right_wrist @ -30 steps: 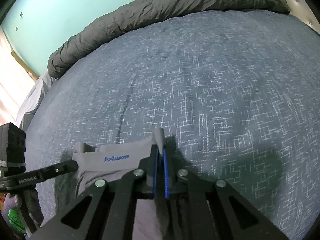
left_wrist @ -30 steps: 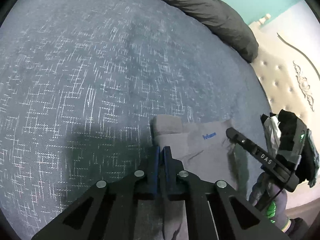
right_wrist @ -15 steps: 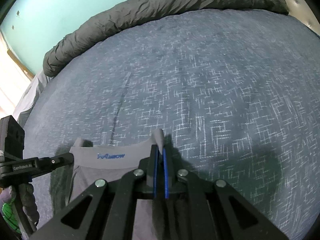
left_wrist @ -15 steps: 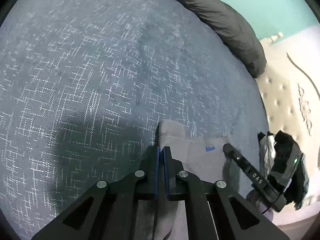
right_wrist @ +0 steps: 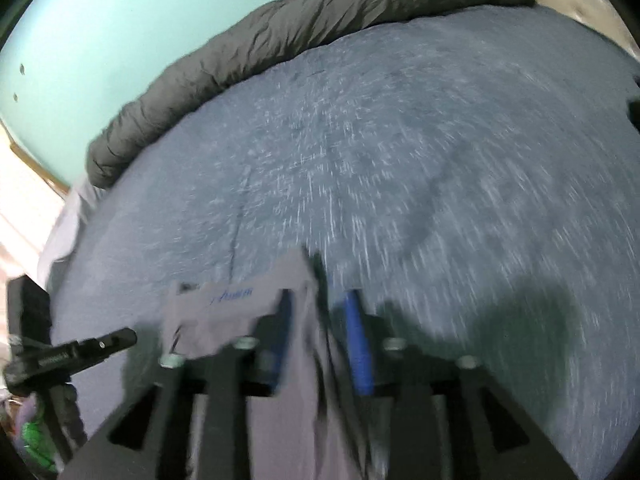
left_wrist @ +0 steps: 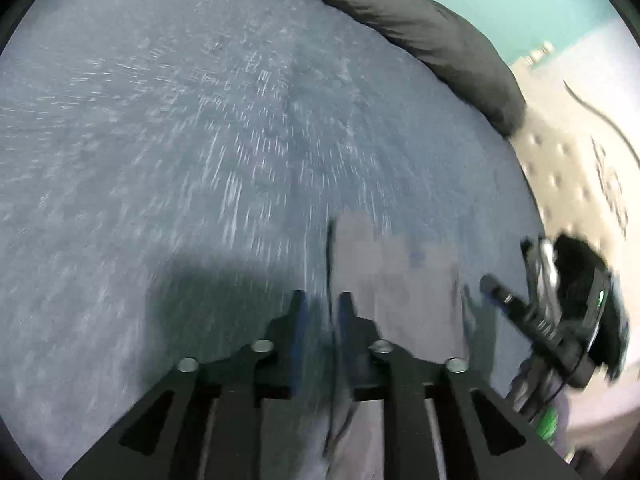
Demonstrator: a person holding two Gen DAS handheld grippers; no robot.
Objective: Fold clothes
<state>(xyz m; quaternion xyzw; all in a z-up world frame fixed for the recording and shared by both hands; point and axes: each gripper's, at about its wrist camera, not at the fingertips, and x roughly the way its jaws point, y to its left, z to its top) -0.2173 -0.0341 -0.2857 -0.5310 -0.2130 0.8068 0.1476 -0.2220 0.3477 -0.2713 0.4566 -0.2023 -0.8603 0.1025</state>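
Observation:
A grey garment with blue lettering [left_wrist: 400, 280] lies on the blue-grey patterned bed cover [left_wrist: 200, 160]. My left gripper [left_wrist: 322, 304] is open, its jaws apart over the garment's left edge, which runs between them. In the right wrist view the garment [right_wrist: 236, 312] has its right corner standing between the parted jaws of my right gripper [right_wrist: 320, 304], which is open. The right gripper also shows in the left wrist view [left_wrist: 492, 284], and the left gripper shows in the right wrist view [right_wrist: 124, 338]. Both views are motion-blurred.
A dark grey rolled duvet [left_wrist: 420, 32] [right_wrist: 280, 48] lies along the far edge of the bed. A cream tufted headboard [left_wrist: 580, 168] stands to the right. A teal wall [right_wrist: 120, 20] is behind the bed.
Both grippers were shut on the garment's top corners; now both have opened and let go. The cameras are moving, blurring the frames.

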